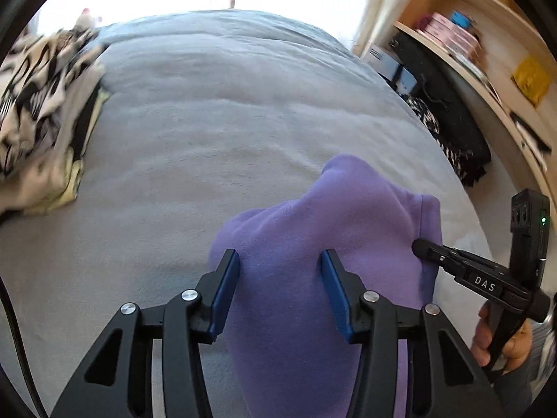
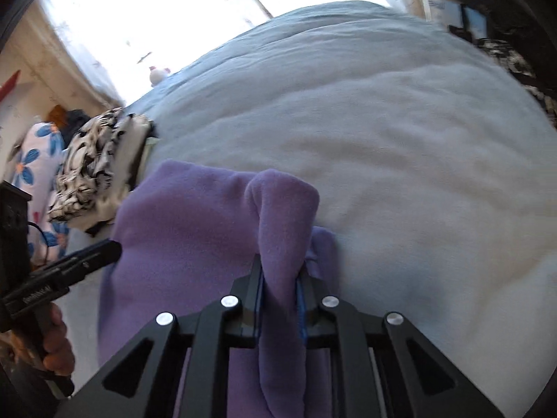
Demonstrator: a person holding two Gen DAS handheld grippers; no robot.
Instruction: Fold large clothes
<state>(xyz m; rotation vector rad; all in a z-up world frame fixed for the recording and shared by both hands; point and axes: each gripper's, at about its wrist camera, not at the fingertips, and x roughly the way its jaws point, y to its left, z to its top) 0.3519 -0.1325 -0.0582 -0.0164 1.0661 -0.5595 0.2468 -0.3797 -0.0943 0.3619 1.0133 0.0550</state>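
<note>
Garment: purple fleece garment point(image 1: 313, 244), bunched on the grey blanket point(image 1: 209, 139) near the bed's near edge, toward the right-hand side.
Right gripper point(image 2: 280, 299): nearly closed, pinching 1 raised fold of the purple fabric between the blue pads point(image 2: 301, 310).
Left gripper point(image 1: 280, 292): about half open, straddling the fabric; pads not visibly pressing, so nothing clamped.
Step in hand: judged as taking 2 holds before lifting and spreading.
Doing it well: close the left jaws on 1 layer at an edge or seam, not on a thick bunch; keep the 2 holds apart so the cloth can hang flat; lift both together.
Risk: fleece slipping from a shallow pinch.
Left view only: wooden shelves point(image 1: 487, 35) past the bed's right edge; right gripper's tip against the garment's side.
Right view only: the pinched fold itself; patterned clothes pile point(image 2: 94, 170) just beside the garment at the bed's left edge; flowered cushion point(image 2: 34, 174).
</note>
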